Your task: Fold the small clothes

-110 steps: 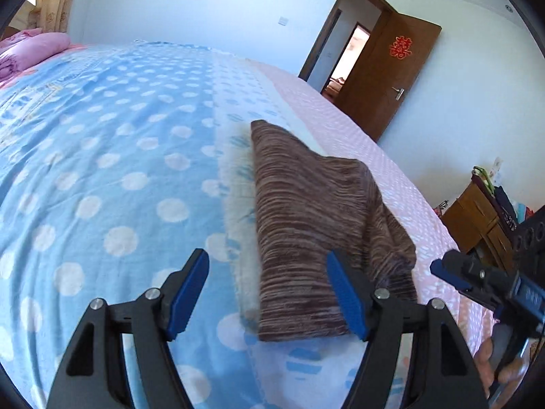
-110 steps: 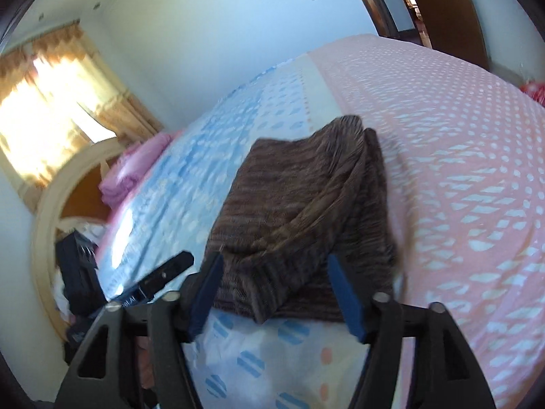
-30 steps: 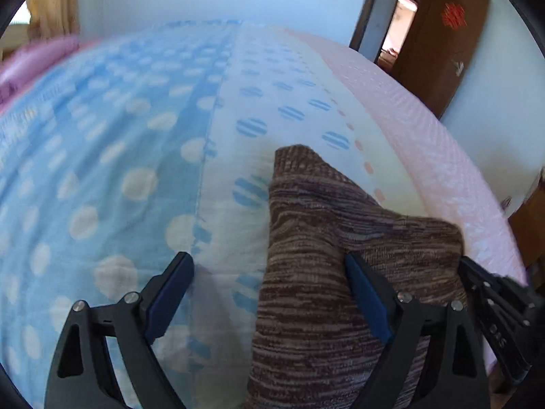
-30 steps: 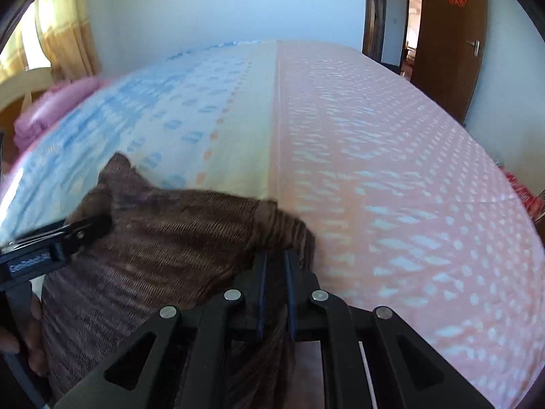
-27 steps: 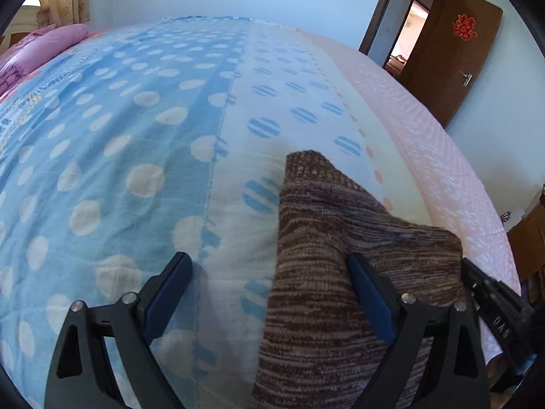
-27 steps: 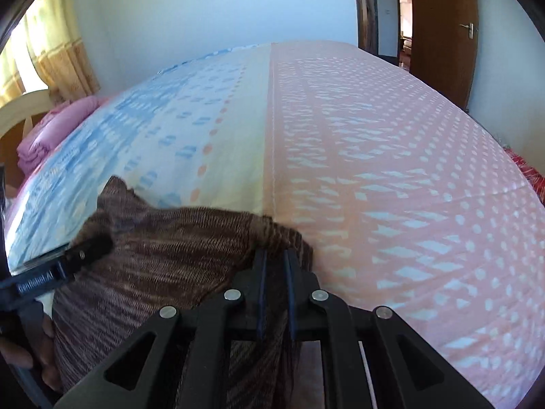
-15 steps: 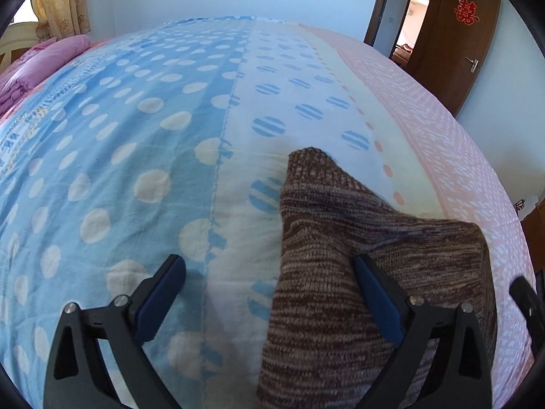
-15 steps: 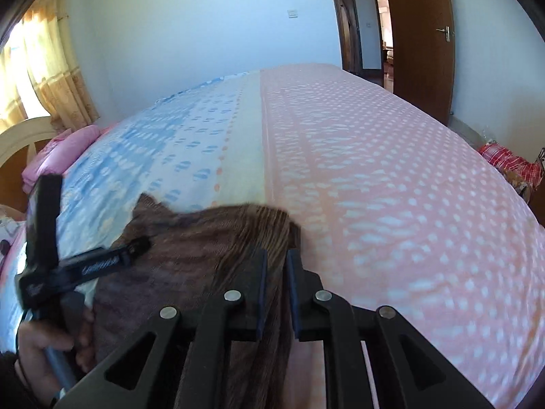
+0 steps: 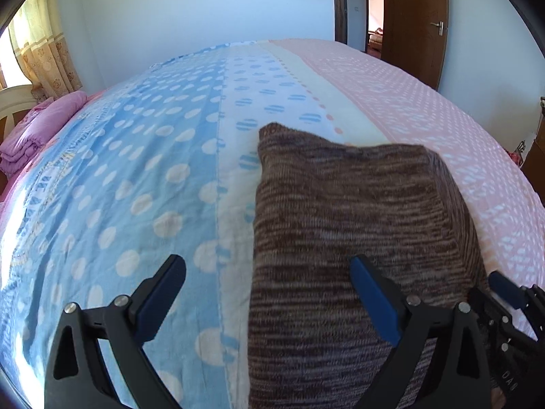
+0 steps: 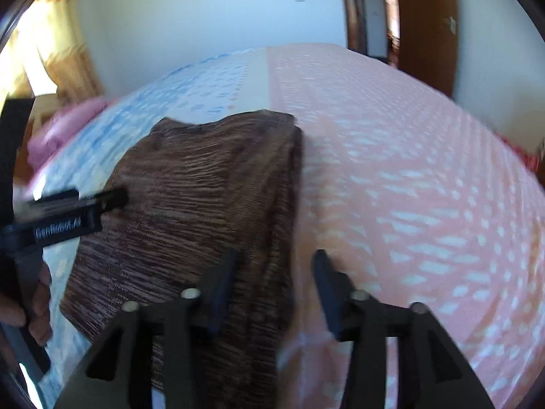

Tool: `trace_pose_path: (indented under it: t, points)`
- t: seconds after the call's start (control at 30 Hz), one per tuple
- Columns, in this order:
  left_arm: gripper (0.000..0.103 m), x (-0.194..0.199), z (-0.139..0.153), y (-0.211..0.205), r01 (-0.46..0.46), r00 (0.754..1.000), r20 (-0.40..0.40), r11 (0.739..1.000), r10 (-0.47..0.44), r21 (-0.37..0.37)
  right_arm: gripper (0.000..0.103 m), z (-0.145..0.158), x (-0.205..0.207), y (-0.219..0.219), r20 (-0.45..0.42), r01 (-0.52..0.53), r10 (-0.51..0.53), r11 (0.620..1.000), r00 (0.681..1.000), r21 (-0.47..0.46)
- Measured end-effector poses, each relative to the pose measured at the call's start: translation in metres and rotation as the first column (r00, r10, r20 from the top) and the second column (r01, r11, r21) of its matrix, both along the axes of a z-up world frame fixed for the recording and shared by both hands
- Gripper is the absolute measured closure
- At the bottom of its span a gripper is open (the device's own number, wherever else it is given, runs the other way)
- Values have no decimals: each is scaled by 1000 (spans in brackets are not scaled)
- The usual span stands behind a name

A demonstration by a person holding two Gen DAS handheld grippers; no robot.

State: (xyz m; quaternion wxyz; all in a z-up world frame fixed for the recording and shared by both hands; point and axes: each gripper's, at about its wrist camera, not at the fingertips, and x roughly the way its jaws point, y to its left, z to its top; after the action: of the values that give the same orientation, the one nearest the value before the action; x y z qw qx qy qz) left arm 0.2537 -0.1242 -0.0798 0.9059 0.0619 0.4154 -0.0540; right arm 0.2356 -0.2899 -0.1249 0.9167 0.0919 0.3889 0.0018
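- The left gripper (image 9: 269,293) is held low over the bed (image 9: 136,177), pointing toward the far wall, with its blue-padded fingers (image 9: 163,293) spread wide and nothing between them.
- Its left finger is seen above the blue dotted part of the bedspread, while its right finger (image 9: 373,301) lies over the near part of the folded brown knit garment (image 9: 340,231); whether that pad touches the fabric cannot be told.
- The right gripper (image 10: 272,286) is likewise released, its jaws parted over the garment's right edge: one finger (image 10: 221,286) is placed over the brown knit (image 10: 204,197), the other over the pink part of the bedspread (image 10: 408,187).
- The garment is laid flat on the bed as a rough rectangle, across the pale middle stripe between the blue and pink parts, its far left corner slightly raised.
- In the right wrist view, the left gripper (image 10: 112,197) is seen side-on at the left, its tip at the garment's left edge, and part of the person's hand (image 10: 39,303) on its handle is cut off by the frame.
- The right wrist view is blurred, so the weave and the layers at the garment's right fold are hard to make out.
- The garment's near edge is hidden behind the gripper bodies in both views.
- A folded pink blanket (image 9: 37,129) is seen at the far left of the bed, and a brown door (image 9: 415,17) stands open at the far right.
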Motion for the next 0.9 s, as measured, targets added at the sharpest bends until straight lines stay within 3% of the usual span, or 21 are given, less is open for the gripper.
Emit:
trace_pose_path:
  t: [0.07,0.17,0.3,0.4,0.47,0.6,0.7,0.77,0.9]
  points:
    - [4,-2,-3,1,0,1000,-13,1000,-1,-5,53,0,-3,-8,7,9,-9,997,1000,73]
    - [4,-6,-2,5,-4,1000,-18,1000,3,-24,53,1,-7,-5,29,12,-15,996,999,90]
    - [3,-13,0,13,24,1000,-18,997,-25,-69,51,16,-23,-22,105,16,-41,975,994,219]
    - [3,-14,-2,28,65,997,-30,976,-73,-209,50,23,-32,-43,139,46,-95,947,986,317]
    - [3,-9,-4,35,83,994,-38,948,-99,-308,41,22,-33,-57,136,61,-127,910,983,411]
    - [3,13,-8,37,84,990,-69,919,-119,-385,41,9,-28,-71,67,98,-155,849,986,519]
    - [3,27,-14,36,93,986,-85,900,-142,-427,40,9,-18,-68,42,95,-134,856,990,508]
    - [3,34,-23,34,85,983,-113,895,-148,-439,28,14,-3,-61,37,73,-100,891,994,448]
    - [3,31,-30,27,105,986,-79,909,-149,-404,27,14,41,-42,3,14,-16,945,1000,328]
